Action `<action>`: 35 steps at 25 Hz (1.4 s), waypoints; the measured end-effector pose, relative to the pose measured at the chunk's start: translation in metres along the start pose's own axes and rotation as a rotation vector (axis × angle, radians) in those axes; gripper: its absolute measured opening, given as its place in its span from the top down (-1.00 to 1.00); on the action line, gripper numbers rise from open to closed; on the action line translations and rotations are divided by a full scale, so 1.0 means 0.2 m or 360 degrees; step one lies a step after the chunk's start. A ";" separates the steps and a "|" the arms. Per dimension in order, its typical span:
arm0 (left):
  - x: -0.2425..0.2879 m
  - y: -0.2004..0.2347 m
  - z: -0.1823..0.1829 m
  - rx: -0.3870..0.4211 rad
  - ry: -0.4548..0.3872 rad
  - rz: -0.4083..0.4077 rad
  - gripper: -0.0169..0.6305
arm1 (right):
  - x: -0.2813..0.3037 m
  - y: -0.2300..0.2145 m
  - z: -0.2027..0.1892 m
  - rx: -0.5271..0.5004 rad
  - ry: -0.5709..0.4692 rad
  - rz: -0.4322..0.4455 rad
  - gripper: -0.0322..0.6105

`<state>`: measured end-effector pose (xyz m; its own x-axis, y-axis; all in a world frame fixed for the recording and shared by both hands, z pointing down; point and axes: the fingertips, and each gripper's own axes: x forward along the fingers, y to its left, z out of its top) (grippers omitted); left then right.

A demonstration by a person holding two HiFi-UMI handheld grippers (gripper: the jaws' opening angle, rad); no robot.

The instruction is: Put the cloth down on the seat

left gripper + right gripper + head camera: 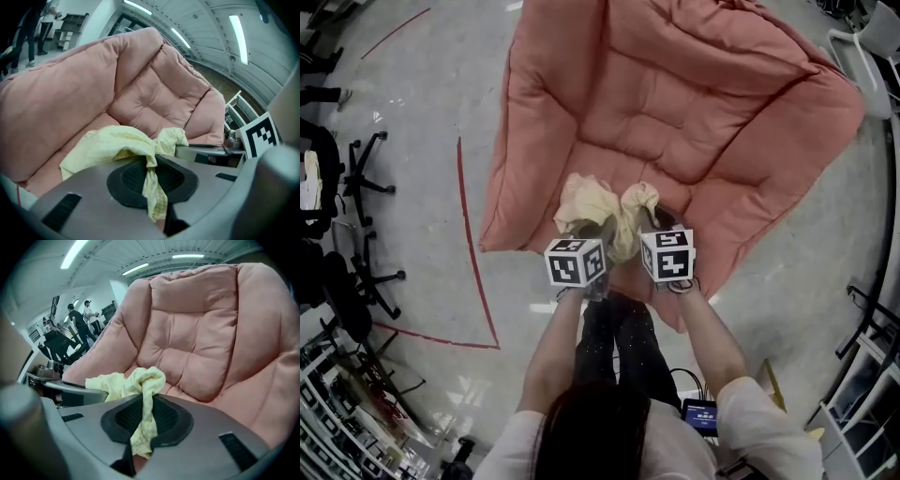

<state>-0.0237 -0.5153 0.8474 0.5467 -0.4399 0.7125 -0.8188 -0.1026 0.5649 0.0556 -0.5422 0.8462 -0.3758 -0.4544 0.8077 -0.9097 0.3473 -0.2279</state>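
Note:
A pale yellow cloth [605,208] hangs bunched between my two grippers, just above the front of the pink cushioned seat [675,112]. My left gripper [586,234] is shut on one edge of the cloth [117,145], which is pinched between its black pads. My right gripper [652,223] is shut on the other end of the cloth [143,385], a strip of it trailing down between its pads. The two grippers are close side by side, both pointing down at the seat [150,103] cushion [197,348].
The big pink padded chair fills the middle of the floor. Red tape lines [469,244] mark the grey floor to its left. Office chair bases [366,173] stand at the far left, metal frames [872,337] at the right. People [77,324] stand far behind.

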 end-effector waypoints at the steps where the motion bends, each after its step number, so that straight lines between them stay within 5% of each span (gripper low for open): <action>1: 0.05 0.01 -0.01 -0.0006 0.0017 -0.0002 0.78 | 0.05 -0.02 -0.02 0.0009 0.0023 0.0008 0.71; 6: 0.21 0.03 -0.11 -0.0102 0.0091 -0.0097 0.78 | 0.20 -0.10 -0.15 0.0055 0.0166 0.0063 0.71; 10: 0.27 0.06 -0.13 -0.0069 0.0146 -0.0006 0.78 | 0.27 -0.11 -0.19 0.0078 0.0228 0.0108 0.70; 13: 0.30 0.09 -0.11 -0.0010 0.0176 0.0084 0.76 | 0.32 -0.10 -0.19 0.0114 0.0258 0.0126 0.47; 19: 0.20 0.08 -0.10 -0.0032 0.0196 0.0141 0.18 | 0.24 -0.15 -0.16 0.0140 0.0249 0.0082 0.03; 26: -0.09 0.00 -0.01 -0.0048 0.0089 0.0144 0.18 | -0.04 -0.07 -0.03 0.0149 0.0134 0.0103 -0.03; 35: -0.61 -0.48 0.27 0.0175 -0.0206 -0.0056 0.18 | -0.68 0.18 0.31 0.0046 -0.0188 0.0082 -0.02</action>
<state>-0.0212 -0.5008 0.6836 0.5540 -0.5448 0.6295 -0.8176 -0.2140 0.5345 0.0633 -0.5197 0.6944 -0.4387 -0.5308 0.7251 -0.8927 0.3497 -0.2841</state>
